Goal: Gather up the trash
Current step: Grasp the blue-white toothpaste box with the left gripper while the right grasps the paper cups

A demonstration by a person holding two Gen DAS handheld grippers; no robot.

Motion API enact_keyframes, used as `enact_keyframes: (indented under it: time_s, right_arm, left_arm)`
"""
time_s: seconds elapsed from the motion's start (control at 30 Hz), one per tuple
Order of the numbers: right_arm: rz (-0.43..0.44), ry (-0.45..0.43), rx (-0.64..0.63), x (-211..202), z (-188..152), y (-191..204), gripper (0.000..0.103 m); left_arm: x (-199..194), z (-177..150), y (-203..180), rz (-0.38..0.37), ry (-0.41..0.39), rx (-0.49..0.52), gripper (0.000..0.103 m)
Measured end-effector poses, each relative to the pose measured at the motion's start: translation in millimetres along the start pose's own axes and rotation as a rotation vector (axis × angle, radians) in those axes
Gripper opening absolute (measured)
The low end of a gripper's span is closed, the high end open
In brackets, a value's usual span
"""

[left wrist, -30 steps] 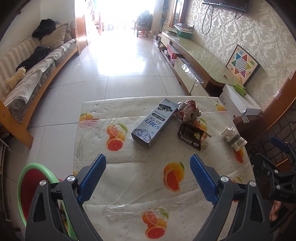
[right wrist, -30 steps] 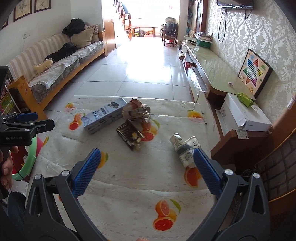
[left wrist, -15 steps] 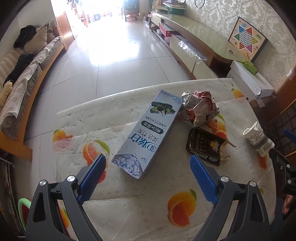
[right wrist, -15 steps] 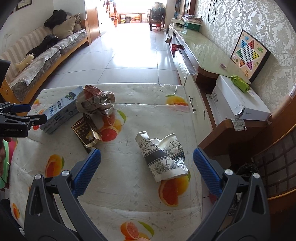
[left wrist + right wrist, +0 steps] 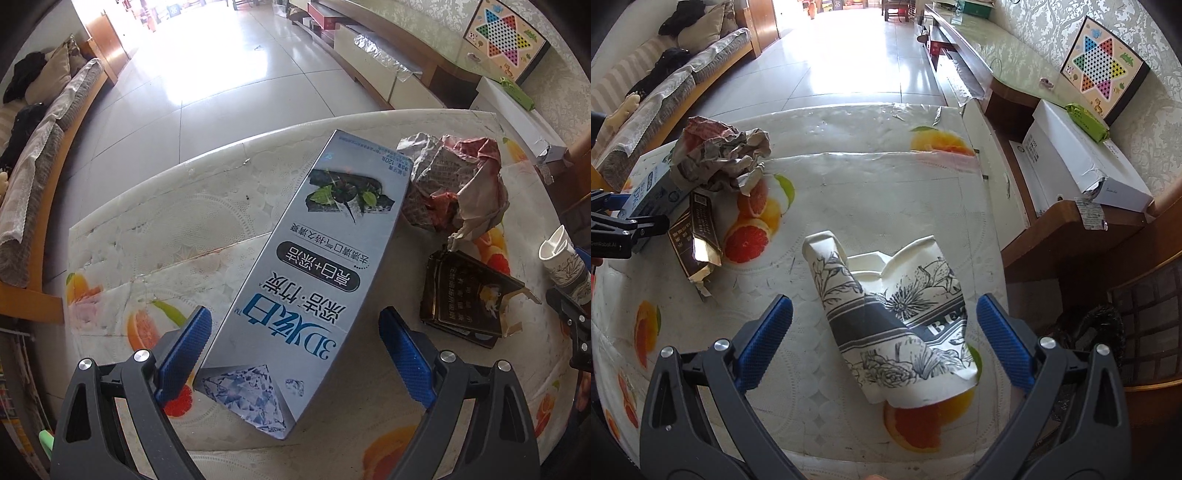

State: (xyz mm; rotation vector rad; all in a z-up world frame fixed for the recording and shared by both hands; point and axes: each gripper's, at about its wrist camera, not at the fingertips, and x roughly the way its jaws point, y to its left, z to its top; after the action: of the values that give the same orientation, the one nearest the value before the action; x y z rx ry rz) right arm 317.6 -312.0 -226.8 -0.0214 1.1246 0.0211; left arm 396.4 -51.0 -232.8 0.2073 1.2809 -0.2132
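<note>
Nothing is looking picked up yet: all the trash is lying on the table (image 5: 122, 236) with the orange-slice cloth. The left gripper (image 5: 293, 356) is hanging wide open around the near end of the toothpaste box (image 5: 306, 280), pads not touching it. The box is showing "3D" and Chinese writing. The right gripper (image 5: 884, 341) is sitting wide open around the squashed paper cups (image 5: 886, 321), printed with flowers and the letters "BE". The crumpled paper (image 5: 454, 184) and the dark packet (image 5: 469, 295) are waiting too
</note>
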Motion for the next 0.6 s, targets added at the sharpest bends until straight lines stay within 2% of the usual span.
enact_keyframes:
  time_s: [0.03,0.17,0.23,0.27,0.33,0.43,0.6]
  right_arm:
    - [0.003,0.002,0.002,1,-1,0,0.095]
    - [0.007,0.016,0.011,5,-3,-1,0.074]
    - [0.005,0.011,0.012,3,-2,-2,0.07]
    - [0.008,0.012,0.011,3,-2,-2,0.069]
    - [0.012,0.01,0.011,1,-3,-2,0.068]
    - [0.019,-0.002,0.016,-3,-4,-3,0.067]
    - [0.012,-0.044,0.015,-18,-4,-5,0.066]
  left_arm:
    - [1,0,0,-0.004,0.002,-0.004,0.087]
    - [3,-2,1,-0.015,-0.006,-0.024,0.085]
    - [2,-3,1,-0.026,-0.013,-0.025,0.077]
    - [1,-2,0,-0.031,-0.018,-0.028,0.074]
    - [-3,-3,0,-0.031,-0.027,-0.035,0.058]
    - [-3,2,-8,-0.031,-0.022,-0.045,0.052]
    - [-15,-12,-4,-0.023,-0.051,-0.067,0.051]
